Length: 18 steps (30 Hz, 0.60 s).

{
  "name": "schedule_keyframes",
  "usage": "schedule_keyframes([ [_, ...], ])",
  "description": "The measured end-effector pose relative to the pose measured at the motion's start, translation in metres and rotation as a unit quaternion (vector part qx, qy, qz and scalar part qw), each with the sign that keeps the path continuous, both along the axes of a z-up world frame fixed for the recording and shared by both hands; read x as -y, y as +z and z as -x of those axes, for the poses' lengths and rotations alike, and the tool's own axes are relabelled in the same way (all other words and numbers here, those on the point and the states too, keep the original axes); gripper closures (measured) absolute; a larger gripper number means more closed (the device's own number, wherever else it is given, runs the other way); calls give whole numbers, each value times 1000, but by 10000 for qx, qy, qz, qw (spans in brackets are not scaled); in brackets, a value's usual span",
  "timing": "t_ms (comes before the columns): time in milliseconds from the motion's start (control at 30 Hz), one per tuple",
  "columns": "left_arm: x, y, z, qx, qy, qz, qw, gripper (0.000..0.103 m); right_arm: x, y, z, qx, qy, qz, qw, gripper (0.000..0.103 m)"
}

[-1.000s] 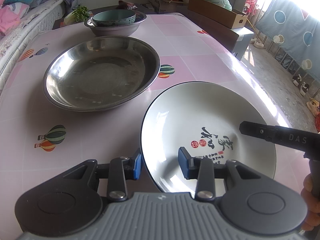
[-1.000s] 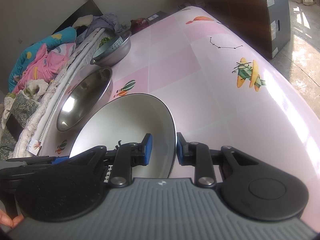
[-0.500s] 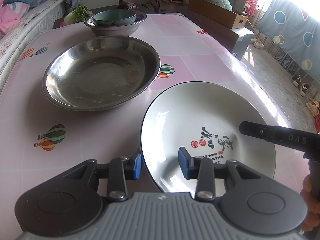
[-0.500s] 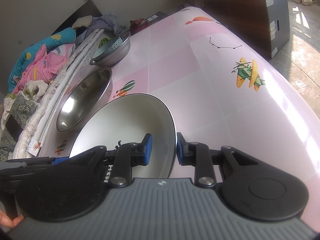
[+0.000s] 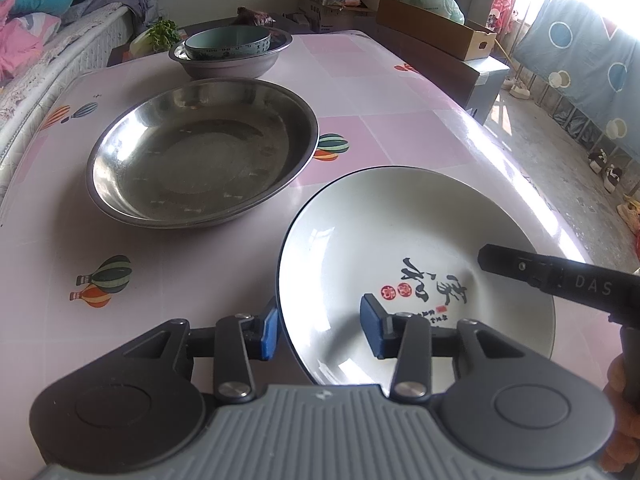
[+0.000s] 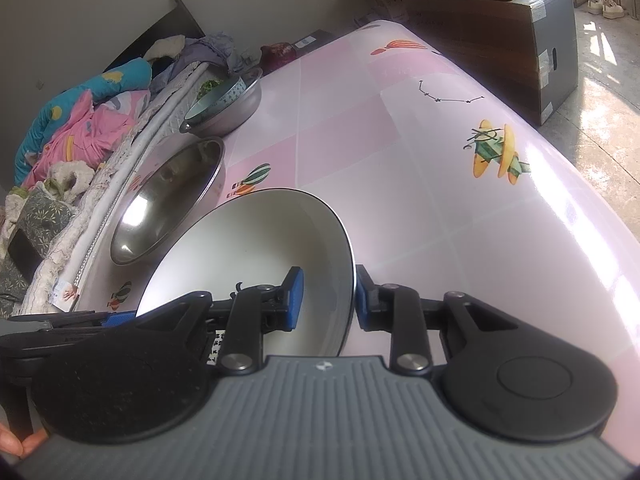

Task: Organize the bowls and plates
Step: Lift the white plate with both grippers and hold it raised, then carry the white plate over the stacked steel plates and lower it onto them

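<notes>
A white plate (image 5: 400, 240) with black lettering and a dark rim lies on the pink table (image 5: 60, 260). My left gripper (image 5: 320, 330) straddles the plate's left rim. Its jaws are opening, with the inner pad clear of the plate. My right gripper (image 6: 326, 300) is shut on the right rim of the white plate (image 6: 248, 248), one pad inside and one outside. Behind it sits a wide steel basin (image 5: 200, 152). Farther back, a teal bowl (image 5: 228, 42) rests in a smaller steel bowl (image 5: 228, 66).
A bed piled with bedding (image 6: 80, 132) runs along the table's left side. A dark cabinet (image 6: 520, 40) carrying a cardboard box (image 5: 432, 32) stands beyond the table's rounded right edge. Greens (image 5: 162, 32) lie behind the bowls.
The left gripper's jaws have spread slightly around the plate's rim. The plate and both hands have stayed where they were.
</notes>
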<state>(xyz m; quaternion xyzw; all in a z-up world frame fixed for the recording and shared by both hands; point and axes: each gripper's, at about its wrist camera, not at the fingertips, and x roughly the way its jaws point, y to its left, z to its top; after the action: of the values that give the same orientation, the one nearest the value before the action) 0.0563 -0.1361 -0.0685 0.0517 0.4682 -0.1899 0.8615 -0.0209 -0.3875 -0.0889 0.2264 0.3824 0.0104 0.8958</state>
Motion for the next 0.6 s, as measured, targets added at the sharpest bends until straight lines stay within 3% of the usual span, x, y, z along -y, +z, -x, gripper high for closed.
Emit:
schedule_keyframes([
  [300,1,3,2,162,39,-38,9999,61,-14,3,2,78,3,499,9987,76],
  [600,0,7,2,218,77,34,9997,61,-13,8,4,166,-23,515,9985,76],
])
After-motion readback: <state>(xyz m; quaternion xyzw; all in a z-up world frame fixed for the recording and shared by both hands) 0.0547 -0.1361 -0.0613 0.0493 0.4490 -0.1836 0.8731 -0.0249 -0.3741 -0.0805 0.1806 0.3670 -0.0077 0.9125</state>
